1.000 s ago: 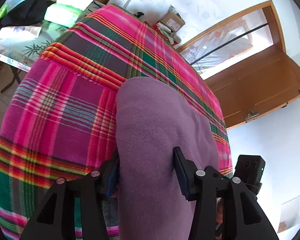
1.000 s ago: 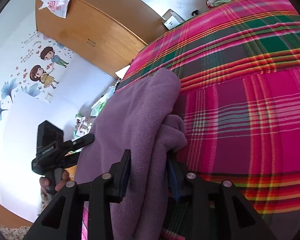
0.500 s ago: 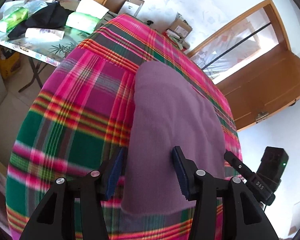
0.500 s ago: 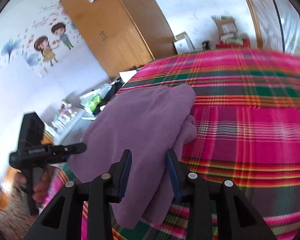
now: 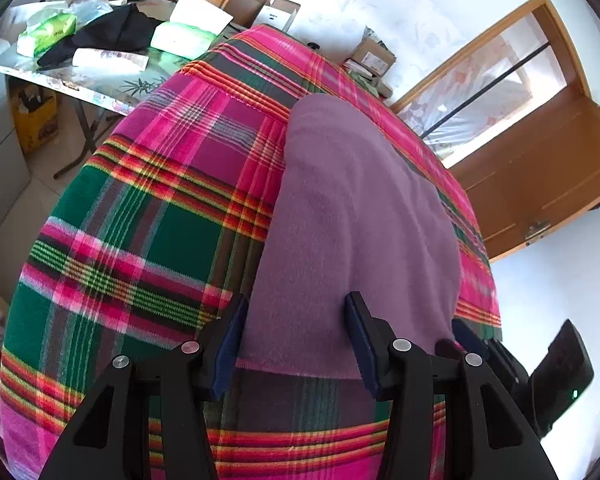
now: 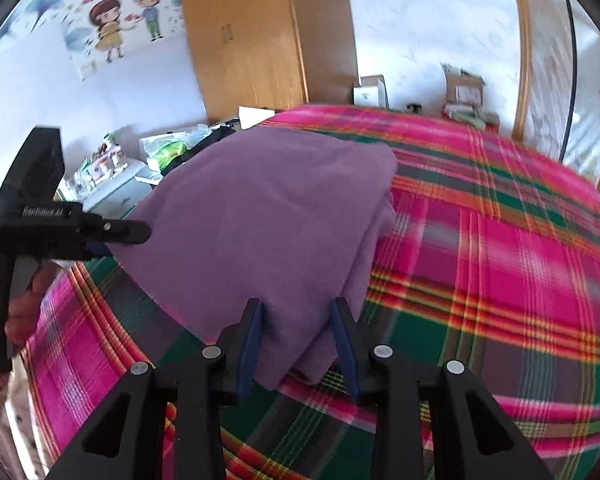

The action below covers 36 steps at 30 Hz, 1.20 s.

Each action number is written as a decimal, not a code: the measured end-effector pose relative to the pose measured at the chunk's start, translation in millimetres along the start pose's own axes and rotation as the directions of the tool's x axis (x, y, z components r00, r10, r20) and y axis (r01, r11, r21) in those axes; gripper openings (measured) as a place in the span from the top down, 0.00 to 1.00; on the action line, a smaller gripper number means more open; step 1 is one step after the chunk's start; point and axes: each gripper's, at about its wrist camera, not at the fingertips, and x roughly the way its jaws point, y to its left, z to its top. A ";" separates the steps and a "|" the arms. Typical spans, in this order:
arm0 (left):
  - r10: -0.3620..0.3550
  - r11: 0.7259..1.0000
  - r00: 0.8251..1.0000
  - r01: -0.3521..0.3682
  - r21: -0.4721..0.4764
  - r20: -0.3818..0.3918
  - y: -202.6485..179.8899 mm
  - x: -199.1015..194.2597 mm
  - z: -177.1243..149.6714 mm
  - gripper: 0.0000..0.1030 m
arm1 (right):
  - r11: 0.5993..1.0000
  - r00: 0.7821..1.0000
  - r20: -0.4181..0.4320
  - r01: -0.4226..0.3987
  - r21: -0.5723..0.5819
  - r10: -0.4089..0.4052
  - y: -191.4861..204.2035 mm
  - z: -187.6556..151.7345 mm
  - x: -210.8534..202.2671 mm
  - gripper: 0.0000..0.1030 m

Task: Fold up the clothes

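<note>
**Purple on pink, green and red stripes**

The folded cloth (image 5: pixel 356 216) is plain purple all over, with no pattern. It looks the same soft purple from the right side too (image 6: pixel 268 216).

The blanket (image 5: pixel 148 240) under it has a check pattern. It has big pink squares, dark green squares and thin lines of red, orange, yellow and white.

The left gripper (image 5: pixel 292 344) is black, with dark blue pads (image 5: pixel 226 354) and small silver screws. The right gripper (image 6: pixel 298 346) is black with blue pads (image 6: pixel 250 350) too.

The wardrobe (image 6: pixel 252 36) is light brown wood. The wall (image 6: pixel 32 92) is white with a cartoon picture of a boy and a girl (image 6: pixel 128 20).
</note>
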 end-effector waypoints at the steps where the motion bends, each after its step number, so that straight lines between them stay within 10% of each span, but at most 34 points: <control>1: 0.003 1.000 1.000 -0.003 0.001 -0.001 -0.3 -0.7 -1.3 0.50 | 1.000 1.000 -0.001 0.002 0.002 -0.002 -2.4 -1.0 0.0 0.65; 16: 0.111 0.993 0.994 -0.111 0.048 0.014 -12.1 -6.4 -22.1 0.50 | 0.997 0.997 -0.014 0.076 0.001 -0.076 16.0 -13.8 -23.8 0.65; 27: 0.298 0.932 0.950 -0.311 0.186 0.095 -53.5 -2.8 -58.8 0.50 | 0.996 0.995 -0.099 -0.017 0.093 0.026 43.2 -26.1 -15.1 0.65; 36: 0.387 0.876 0.913 -0.408 0.258 0.129 -70.2 7.5 -71.8 0.50 | 0.993 0.990 -0.121 0.087 0.082 -0.076 53.2 -34.3 -9.3 0.47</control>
